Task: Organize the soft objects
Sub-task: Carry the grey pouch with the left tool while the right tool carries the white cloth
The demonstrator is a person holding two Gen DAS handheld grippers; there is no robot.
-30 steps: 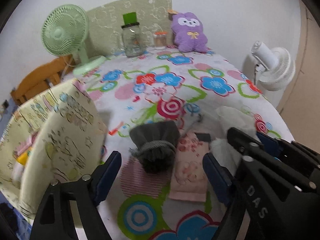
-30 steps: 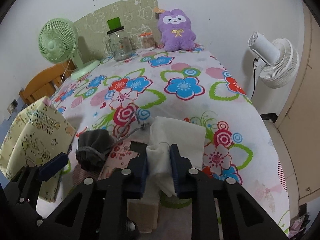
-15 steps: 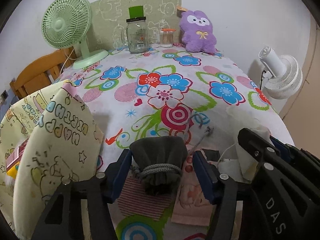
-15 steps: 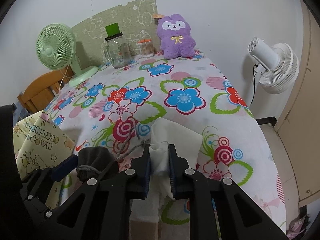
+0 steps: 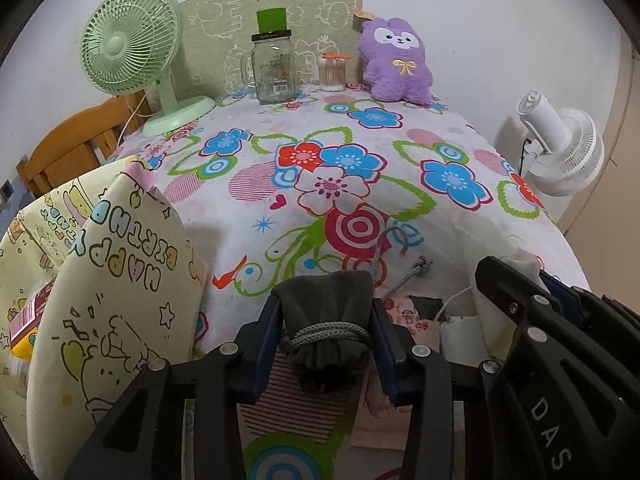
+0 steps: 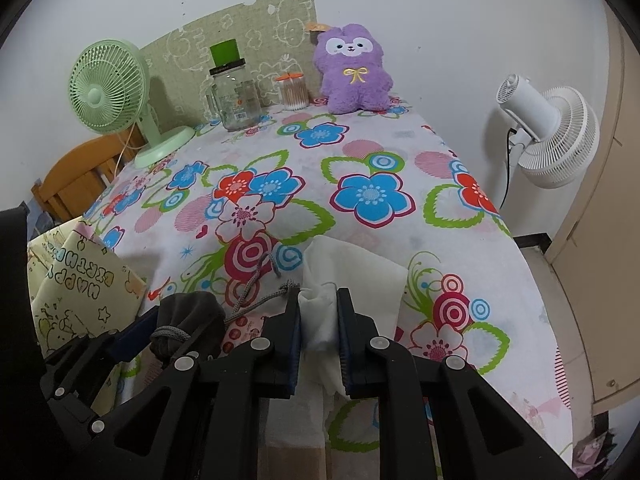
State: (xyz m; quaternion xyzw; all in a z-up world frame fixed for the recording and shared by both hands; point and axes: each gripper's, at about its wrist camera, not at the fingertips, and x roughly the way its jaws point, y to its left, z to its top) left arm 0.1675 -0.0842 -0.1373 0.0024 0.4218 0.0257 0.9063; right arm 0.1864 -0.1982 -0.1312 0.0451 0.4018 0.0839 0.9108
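A grey drawstring pouch (image 5: 320,292) lies on the flowered tablecloth (image 5: 360,184) near the front edge, partly on a pink patterned cloth (image 5: 384,412). My left gripper (image 5: 325,320) straddles the pouch; its jaws are closing, and both blue pads touch the pouch's sides. The pouch's cord trails away to the right. In the right wrist view the pouch (image 6: 188,312) sits at lower left. My right gripper (image 6: 319,300) is shut on a bunched fold of white cloth (image 6: 352,268), whose rest spreads on the table beyond the fingers. The right gripper (image 5: 520,280) also shows at the left wrist view's right edge.
A yellow "Happy Birthday" gift bag (image 5: 120,300) stands close on the left. At the back are a green fan (image 5: 132,40), a glass jar (image 5: 274,68), a cotton-swab pot (image 5: 333,74) and a purple plush (image 5: 396,60). A white fan (image 5: 560,152) stands off the right edge, a wooden chair (image 5: 68,148) at left.
The left jaws have come in from wide apart until their pads meet the grey pouch's sides. The right gripper has kept its hold on the white cloth.
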